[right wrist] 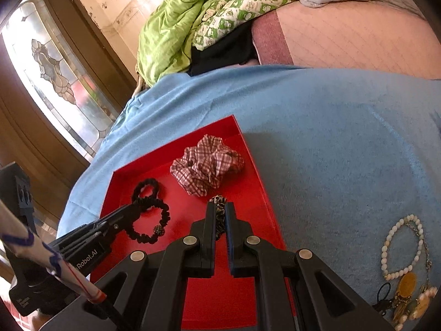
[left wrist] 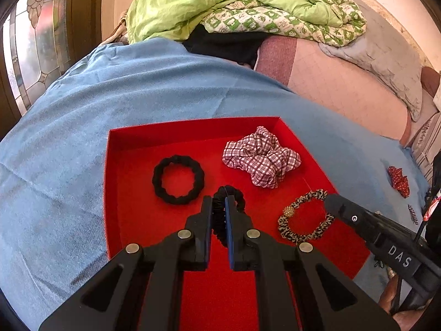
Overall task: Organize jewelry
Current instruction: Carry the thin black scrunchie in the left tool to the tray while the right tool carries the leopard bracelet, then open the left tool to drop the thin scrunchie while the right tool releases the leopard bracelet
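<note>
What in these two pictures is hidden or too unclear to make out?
- Left view: the black scrunchie is partly hidden between the left gripper fingers.
- Right view: most of the leopard scrunchie is hidden by the right gripper.
- Right view: the gold pendants beside the pearl bracelet are cut off by the lens edge.

Both wrist cams sit close, tilted down along their fingers toward 12 o'clock. Shared: red tray [left wrist: 132,143] [right wrist: 248,149], blue cloth [left wrist: 82,110] [right wrist: 330,138], green quilt [left wrist: 193,0] [right wrist: 176,27] at 12.
</note>
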`<action>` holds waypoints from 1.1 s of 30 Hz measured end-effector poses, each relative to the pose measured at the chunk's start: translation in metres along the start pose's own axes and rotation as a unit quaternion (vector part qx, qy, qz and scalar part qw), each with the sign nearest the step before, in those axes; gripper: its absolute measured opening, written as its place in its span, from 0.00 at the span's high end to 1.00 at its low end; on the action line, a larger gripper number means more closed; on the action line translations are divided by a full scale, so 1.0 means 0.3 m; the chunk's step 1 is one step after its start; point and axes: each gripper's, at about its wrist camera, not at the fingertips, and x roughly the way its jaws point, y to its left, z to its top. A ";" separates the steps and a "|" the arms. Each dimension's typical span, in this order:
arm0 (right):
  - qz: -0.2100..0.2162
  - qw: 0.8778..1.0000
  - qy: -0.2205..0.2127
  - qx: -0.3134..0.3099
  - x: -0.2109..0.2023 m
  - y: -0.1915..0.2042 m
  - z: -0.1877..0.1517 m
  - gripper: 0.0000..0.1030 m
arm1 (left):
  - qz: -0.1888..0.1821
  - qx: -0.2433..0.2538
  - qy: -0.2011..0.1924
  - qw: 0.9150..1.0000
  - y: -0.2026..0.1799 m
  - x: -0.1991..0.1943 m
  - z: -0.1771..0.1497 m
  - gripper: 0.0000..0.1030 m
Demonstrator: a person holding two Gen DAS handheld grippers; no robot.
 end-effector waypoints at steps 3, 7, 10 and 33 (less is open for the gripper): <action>-0.006 1.000 0.008 -0.005 0.018 0.005 -0.012 0.93 | 0.006 -0.005 0.004 1.000 0.006 0.008 0.000 0.92; -0.014 1.000 0.013 -0.009 0.030 0.009 -0.021 0.91 | 0.008 -0.007 0.007 1.000 0.006 0.014 0.002 0.92; -0.027 1.000 0.007 -0.016 0.022 0.004 -0.019 0.91 | 0.011 -0.008 0.005 1.000 0.007 0.014 0.003 0.92; -0.026 1.000 0.004 -0.016 -0.007 0.016 -0.021 0.74 | 0.032 -0.005 -0.009 0.999 0.005 -0.003 0.004 0.62</action>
